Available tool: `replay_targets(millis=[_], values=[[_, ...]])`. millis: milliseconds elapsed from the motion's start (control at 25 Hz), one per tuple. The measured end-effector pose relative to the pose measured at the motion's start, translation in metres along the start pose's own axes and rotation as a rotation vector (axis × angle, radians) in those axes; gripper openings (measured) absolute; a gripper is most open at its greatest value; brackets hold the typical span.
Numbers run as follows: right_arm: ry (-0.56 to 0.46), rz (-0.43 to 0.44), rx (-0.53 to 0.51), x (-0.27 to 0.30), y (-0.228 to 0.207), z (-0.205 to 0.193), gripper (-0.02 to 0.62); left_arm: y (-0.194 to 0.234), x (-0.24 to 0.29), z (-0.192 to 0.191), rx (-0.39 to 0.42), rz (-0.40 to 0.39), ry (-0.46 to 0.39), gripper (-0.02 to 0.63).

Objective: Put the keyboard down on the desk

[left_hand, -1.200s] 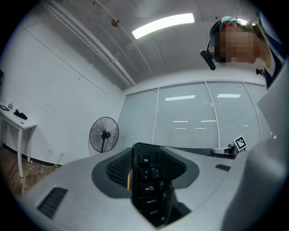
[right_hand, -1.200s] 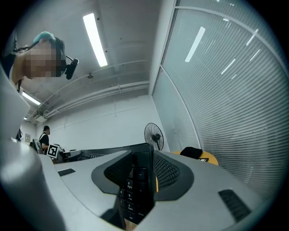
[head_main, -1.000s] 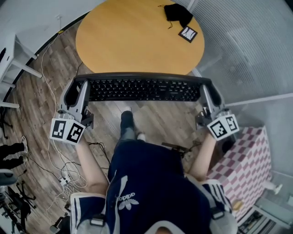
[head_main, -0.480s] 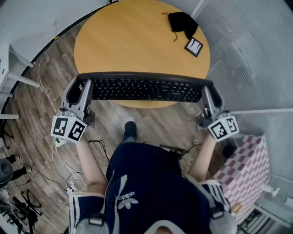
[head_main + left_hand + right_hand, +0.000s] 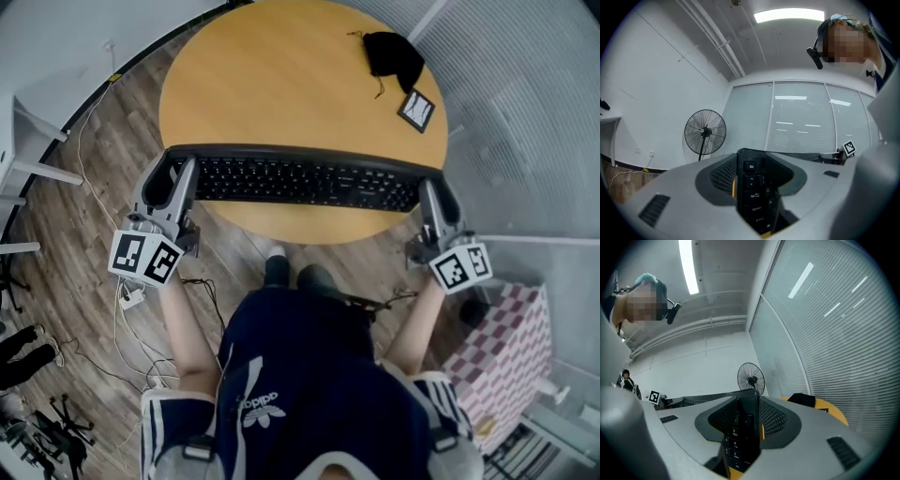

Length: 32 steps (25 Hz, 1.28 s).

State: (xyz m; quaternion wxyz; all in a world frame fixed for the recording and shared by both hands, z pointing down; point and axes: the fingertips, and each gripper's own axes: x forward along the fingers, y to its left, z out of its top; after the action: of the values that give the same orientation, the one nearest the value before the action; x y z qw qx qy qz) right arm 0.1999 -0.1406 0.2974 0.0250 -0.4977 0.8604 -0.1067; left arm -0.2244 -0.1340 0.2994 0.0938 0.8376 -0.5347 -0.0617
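The keyboard (image 5: 307, 181), each end pinched between the jaws of the left gripper (image 5: 174, 187) and right gripper (image 5: 433, 208), has come forward from over the floor (image 5: 80, 202) to above the desk (image 5: 281, 84), seemingly ready for lowering.

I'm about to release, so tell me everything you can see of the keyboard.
The keyboard is a long, black, full-size board with dark keys facing up, apparently plastic. It spans the near edge of the round wooden table, its ends reaching the rim. The left gripper and the right gripper each clamp one end. Whether it rests on the table cannot be told.
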Motion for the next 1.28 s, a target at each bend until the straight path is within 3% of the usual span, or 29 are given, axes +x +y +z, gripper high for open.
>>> replay_targets(millis=[520,1280], values=[[-0.006,-0.017,0.012,0.015,0.007,-0.008,0.131,0.021,0.002,-0.004,-0.011,0.001,0.006,0.186],[0.014,0.014,0.015,0.037,-0.021,-0.004,0.132,0.015,0.021,-0.006,-0.007,0.057,0.004,0.186]])
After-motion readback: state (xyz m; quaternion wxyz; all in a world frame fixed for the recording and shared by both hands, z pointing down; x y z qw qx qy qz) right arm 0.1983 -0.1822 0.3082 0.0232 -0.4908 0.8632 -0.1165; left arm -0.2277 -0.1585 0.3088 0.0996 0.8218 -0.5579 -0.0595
